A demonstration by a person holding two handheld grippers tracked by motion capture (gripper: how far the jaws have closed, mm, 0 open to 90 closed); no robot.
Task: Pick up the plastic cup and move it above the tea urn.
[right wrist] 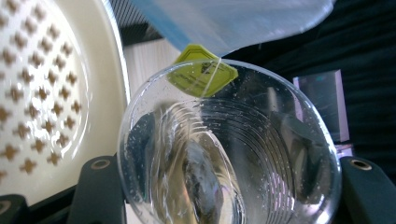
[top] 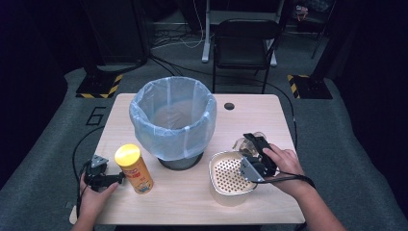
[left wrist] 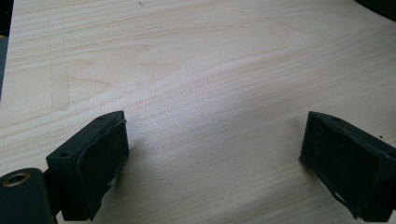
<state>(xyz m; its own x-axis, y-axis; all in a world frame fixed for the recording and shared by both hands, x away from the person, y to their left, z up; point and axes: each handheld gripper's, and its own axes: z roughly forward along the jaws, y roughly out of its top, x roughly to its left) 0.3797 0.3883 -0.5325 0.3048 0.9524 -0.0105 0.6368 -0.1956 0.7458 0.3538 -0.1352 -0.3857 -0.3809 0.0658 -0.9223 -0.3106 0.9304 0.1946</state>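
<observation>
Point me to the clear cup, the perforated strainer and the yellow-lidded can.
clear cup [right wrist: 233, 154]: right gripper view, inner wall below the rim.
perforated strainer [top: 228, 175]: high view, its holed floor.
yellow-lidded can [top: 128, 155]: high view, centre of the yellow lid.

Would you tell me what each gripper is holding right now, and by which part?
The right gripper clamps a clear plastic cup by its side walls, a tea bag inside. The left gripper is open over the table, holding nothing.
</observation>
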